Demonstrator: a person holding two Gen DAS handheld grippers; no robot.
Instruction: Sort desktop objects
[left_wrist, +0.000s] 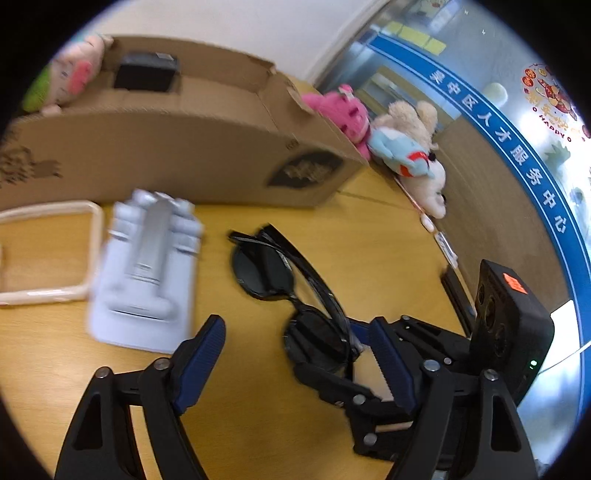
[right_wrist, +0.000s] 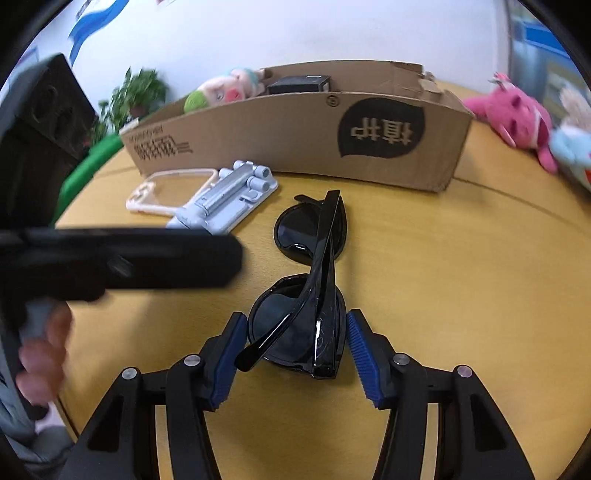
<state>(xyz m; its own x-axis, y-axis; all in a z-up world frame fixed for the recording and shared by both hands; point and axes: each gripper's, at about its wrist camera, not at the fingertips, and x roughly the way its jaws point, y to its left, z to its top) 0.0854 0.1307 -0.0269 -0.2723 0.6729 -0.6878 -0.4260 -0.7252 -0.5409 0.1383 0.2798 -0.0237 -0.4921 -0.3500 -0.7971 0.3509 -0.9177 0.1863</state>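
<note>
right gripper (right_wrist: 295, 354) straddles near lens of folded sunglasses (right_wrist: 310, 280) on desk (right_wrist: 443, 295), pads just beside the frame, contact unclear; left gripper (left_wrist: 291, 354) fingers apart, empty

My R black gripper w/ blue ribbed pads (right_wrist: 295, 350) is angled down, jaws part-closed, pads bracketing but not clearly pressing. L black gripper w/ blue pads (left_wrist: 295, 354) at its 9 o'clock, jaws wide.
</note>
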